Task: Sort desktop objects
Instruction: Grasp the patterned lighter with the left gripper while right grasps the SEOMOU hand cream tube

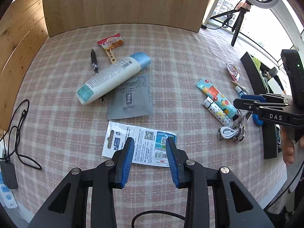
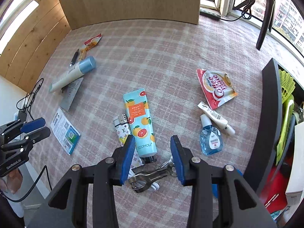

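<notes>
we hold our left hand-held gripper (image 1: 149, 142) spread and empty, pointing steeply down over the flat white packet (image 1: 139, 145) with qr codes and a barcode. the packet lies right under the fingertips on the checked worktop (image 1: 180, 57), its long axis running across the gap between the jaws, so we judge a turn of the wrist may be needed to pinch its short side. beyond it lie a grey sachet (image 1: 131, 98) and a cream tube with a blue cap (image 1: 112, 77), slanting away to the upper right.

our right hand-held gripper (image 2: 153, 141) is likewise spread and pinching nothing. between and just ahead of its jaws lies the fruit-printed tube (image 2: 140, 122), marked "seomou", long axis pointing away from us, cap end nearest. a patterned lighter (image 2: 122, 128) touches its left side; a metal clip (image 2: 150, 178) lies just below. to the right, a red "coffee mate" sachet (image 2: 216, 88) and a small blue bottle (image 2: 210, 140) sit apart. the right hand is nearer this cluster.
</notes>
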The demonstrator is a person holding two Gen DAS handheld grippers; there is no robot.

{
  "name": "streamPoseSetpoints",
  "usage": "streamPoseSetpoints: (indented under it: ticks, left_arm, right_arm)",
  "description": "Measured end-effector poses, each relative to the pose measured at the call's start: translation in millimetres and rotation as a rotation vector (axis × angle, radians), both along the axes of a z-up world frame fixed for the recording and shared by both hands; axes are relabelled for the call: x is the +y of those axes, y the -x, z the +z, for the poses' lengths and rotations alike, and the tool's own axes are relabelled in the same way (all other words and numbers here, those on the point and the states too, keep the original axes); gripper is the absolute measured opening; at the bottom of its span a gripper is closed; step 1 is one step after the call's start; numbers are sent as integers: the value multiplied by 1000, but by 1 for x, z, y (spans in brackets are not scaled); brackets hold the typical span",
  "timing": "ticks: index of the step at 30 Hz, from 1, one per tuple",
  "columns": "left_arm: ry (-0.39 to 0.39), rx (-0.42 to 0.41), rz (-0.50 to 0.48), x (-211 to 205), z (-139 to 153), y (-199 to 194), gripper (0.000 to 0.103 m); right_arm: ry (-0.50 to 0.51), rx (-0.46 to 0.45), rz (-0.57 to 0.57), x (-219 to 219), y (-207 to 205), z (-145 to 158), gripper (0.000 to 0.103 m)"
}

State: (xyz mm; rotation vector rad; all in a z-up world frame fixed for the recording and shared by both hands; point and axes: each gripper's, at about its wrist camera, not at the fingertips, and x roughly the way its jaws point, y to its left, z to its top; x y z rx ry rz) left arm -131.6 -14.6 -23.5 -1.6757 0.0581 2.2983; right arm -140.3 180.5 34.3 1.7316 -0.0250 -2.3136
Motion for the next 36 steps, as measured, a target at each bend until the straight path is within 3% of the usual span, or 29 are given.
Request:
streamPoseSetpoints:
  ticks: [3,6,14,16,19,23,36]
  left_arm:
    - [2,-19,-2,-14,31,-15,33]
    - [-15,-20,-27,3,35,-16,33]
    - [-95,-91,-45,66,19,-1,33]
    - [-108,-112,-40,77,16,3,33]
    - [-129,-144,-35,90,12,7,32]
    - [-126,-167,-45,103,9,10,31]
    - [-36,-124,-80,132,13,15,31]
  right_arm:
    - [-31,-17,34,-9,6,-11,38]
    - [-60,-27,61,-16,14,-18,38]
    - [-94,-42,95,-23,29,-31,37]
    - [-86,-43,84,-19,30,-32,30]
    - [-78,-38,52,-8,30,-32,30]
    - [-62,-42,2,8,29,-34,29]
    - [-26,-41,-106,36,21,-40,29]
